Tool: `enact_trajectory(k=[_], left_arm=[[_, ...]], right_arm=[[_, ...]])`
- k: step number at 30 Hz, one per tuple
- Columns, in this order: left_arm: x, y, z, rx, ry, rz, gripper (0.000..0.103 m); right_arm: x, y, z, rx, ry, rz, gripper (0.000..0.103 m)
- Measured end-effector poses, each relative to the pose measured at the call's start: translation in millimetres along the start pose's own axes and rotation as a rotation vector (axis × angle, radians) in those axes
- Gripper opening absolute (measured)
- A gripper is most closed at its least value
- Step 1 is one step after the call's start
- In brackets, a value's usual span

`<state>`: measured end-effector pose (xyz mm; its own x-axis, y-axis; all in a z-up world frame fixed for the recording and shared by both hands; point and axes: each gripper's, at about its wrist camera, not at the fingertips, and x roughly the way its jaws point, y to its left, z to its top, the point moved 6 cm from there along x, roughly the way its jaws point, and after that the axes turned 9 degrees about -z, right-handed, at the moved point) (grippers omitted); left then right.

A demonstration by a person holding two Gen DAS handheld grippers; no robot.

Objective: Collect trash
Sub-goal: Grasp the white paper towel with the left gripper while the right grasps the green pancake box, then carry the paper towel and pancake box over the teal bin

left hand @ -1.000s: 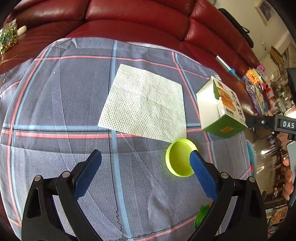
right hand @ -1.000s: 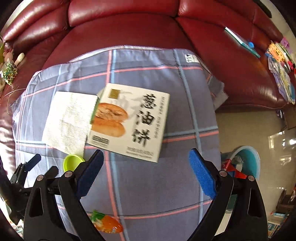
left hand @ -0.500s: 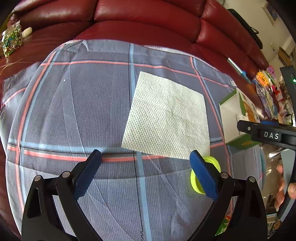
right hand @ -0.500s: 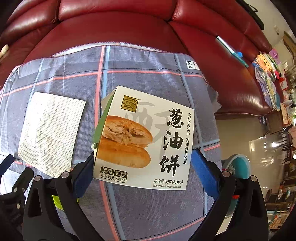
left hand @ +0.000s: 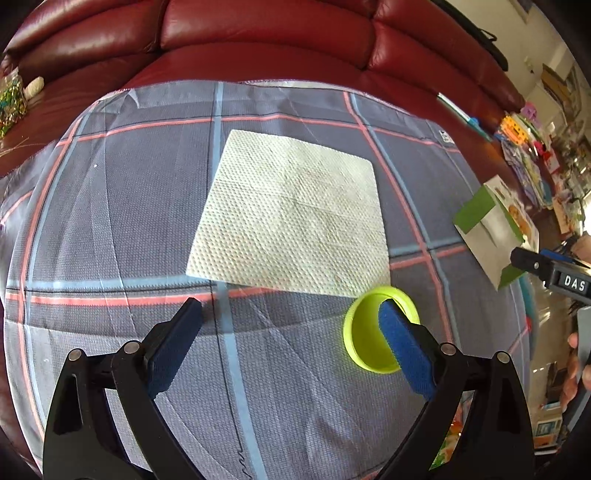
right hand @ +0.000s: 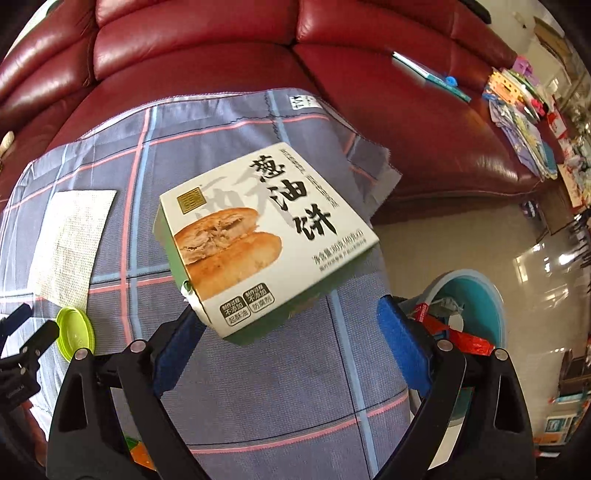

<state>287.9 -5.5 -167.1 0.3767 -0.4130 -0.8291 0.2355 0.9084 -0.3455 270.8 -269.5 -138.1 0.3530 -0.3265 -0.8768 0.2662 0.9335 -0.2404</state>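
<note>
Down at four o'clock in the right wrist view sits a round teal bin (right hand: 476, 295) on the glossy floor, with a red wrapper (right hand: 454, 332) and some crumpled scraps inside it. The pastry box (right hand: 266, 240), white card with green sides, a printed flaky cake and bold black characters, tilts at the centre of that view above the checked cloth (right hand: 258, 387). Its near corner touches the left pad of the right gripper (right hand: 288, 343), whose jaws are closing around it but with the right pad well clear. From the left wrist view the box (left hand: 491, 236) shows at three o'clock. The left gripper (left hand: 291, 343) hangs spread wide over the grey woven cloth, nothing pinched. A lime plastic lid (left hand: 369, 332), round and shallow, lies behind its right pad. At twelve o'clock lies a square, dimpled paper towel (left hand: 291, 218), flat on the cloth, red leather sofa (left hand: 258, 33) beyond.
</note>
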Motion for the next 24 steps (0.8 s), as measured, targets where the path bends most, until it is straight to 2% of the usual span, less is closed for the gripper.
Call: enact_trajectory(k=[2, 4, 5, 9, 10, 12, 13, 16, 18, 21, 24], left_arm=[[1, -9, -7, 0.025, 0.005, 0.008, 0.096], [2, -18, -12, 0.055, 0.014, 0.013, 0.096], [3, -21, -13, 0.067, 0.017, 0.018, 0.096], [7, -31, -18, 0.100, 0.029, 0.031, 0.096], [8, -33, -18, 0.106, 0.030, 0.036, 0.096], [11, -37, -18, 0.115, 0.033, 0.048, 0.096], [13, -38, -17, 0.120, 0.037, 0.054, 0.096], [16, -47, -17, 0.151, 0.049, 0.064, 0.096], [15, -46, -12, 0.162, 0.030, 0.092, 0.096], [10, -31, 5, 0.101, 0.012, 0.086, 0.096], [3, -12, 30, 0.043, -0.032, 0.125, 0.096]], right_arm=[[3, -6, -6, 0.033, -0.007, 0.018, 0.074], [6, -9, -11, 0.043, -0.021, 0.019, 0.044], [9, -10, -12, 0.047, -0.029, 0.019, 0.041], [26, -13, -9, 0.073, -0.046, 0.031, 0.041], [30, -12, -8, 0.075, -0.061, 0.035, 0.036], [34, -13, -7, 0.075, -0.074, 0.038, 0.012], [33, -14, -6, 0.087, -0.074, 0.060, 0.004], [23, -22, -2, 0.086, -0.102, 0.060, 0.004], [18, -27, -1, 0.085, -0.103, 0.071, 0.004], [15, -31, 3, 0.076, -0.096, 0.098, 0.004], [17, -29, 10, 0.068, -0.081, 0.117, 0.004]])
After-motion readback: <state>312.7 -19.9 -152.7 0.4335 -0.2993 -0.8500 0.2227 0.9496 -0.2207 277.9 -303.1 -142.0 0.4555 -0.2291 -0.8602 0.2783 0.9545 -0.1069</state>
